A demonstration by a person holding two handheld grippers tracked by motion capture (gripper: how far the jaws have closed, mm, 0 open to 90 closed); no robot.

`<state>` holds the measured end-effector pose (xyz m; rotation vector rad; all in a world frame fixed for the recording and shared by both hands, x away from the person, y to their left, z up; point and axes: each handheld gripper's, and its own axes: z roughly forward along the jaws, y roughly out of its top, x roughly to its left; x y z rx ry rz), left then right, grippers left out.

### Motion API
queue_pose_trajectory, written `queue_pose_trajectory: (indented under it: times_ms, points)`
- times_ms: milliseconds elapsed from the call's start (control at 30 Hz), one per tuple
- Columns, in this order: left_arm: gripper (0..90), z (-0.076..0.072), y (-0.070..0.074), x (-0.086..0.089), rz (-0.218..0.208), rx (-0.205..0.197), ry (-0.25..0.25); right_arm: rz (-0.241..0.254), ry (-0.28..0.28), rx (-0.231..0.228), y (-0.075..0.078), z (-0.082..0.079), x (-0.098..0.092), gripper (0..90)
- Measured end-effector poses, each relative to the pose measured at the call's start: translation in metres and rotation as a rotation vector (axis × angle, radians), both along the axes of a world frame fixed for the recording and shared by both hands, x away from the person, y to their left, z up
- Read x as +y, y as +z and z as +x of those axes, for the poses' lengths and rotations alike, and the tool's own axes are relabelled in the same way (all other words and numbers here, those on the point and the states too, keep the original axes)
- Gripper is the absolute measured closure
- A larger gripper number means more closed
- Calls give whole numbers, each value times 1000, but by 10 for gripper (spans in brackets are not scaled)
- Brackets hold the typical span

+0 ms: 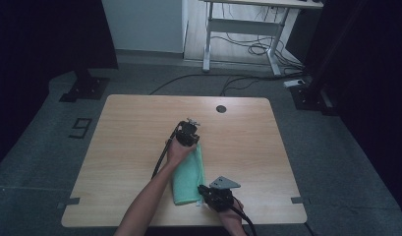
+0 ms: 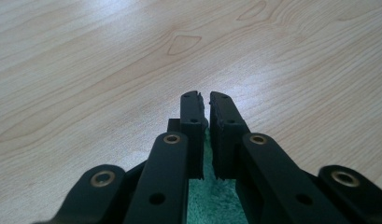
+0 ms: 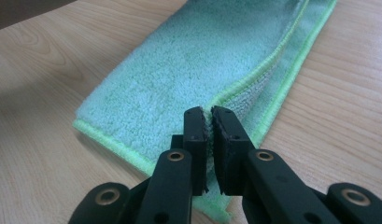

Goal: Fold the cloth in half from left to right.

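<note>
A green towel (image 1: 188, 174), folded into a long strip, lies on the wooden table (image 1: 134, 128) and runs away from the person. My left gripper (image 1: 192, 141) is at the strip's far end. In the left gripper view it (image 2: 205, 100) is shut, with green towel (image 2: 212, 200) in the narrow gap between the jaws. My right gripper (image 1: 202, 188) is at the near right corner, close to the table's front edge. In the right gripper view it (image 3: 209, 114) is shut on the towel's (image 3: 193, 70) bright green hem, where two layers meet.
A round black grommet (image 1: 221, 108) sits near the table's far edge. Bare wood lies left and right of the towel. Beyond the table stand a white desk frame (image 1: 247, 24) with loose cables on the floor and dark stand bases (image 1: 85, 88).
</note>
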<state>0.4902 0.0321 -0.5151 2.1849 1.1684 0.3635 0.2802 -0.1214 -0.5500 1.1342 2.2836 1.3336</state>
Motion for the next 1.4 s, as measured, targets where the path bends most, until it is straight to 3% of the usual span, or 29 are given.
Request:
queue_pose_trajectory:
  times_ms: [433,733,933,1400]
  points:
    - [838,1,-7,-5,17,-3,-7,-9,0,24,-1,1,-2,819]
    - [820,0,-8,0,9,-9,5,-15,7,38,-2,1,-3,797]
    - [693,-1,-3,10,-30,-25,22,-11,11,46,-2,2,-4,785]
    - [536,-15,17,29,-51,-58,27,4,14,67,-2,3,-6,771]
